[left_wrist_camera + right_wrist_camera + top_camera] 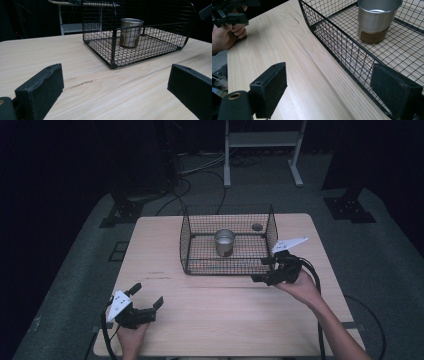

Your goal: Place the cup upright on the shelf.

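I count two grippers, one basket, one cup and one table. My left gripper [148,296] sits at the near left corner of the pale wooden table [215,320], its jaws spread wide with nothing between them; in the left gripper view the two black pads [41,86] look blocky and rough-surfaced, with bare grain between. A thin dark scratch [80,84] runs across the wood just ahead of them.

Farther in, at the middle of the table's far half, stands the single wire basket [186,245]: black mesh, rectangular, rounded at its corners, open on top. Inside it, upright on the mesh floor near the centre, is one metal cup [224,242], shiny and slightly tapered, with a brown band around its base that may be cork, though I cannot be sure of that.

My right gripper [263,269] hovers just beside the basket's near right corner, jaws also wide apart and holding nothing. In the right gripper view one pad lies over bare wood and the other in front of the mesh wall.
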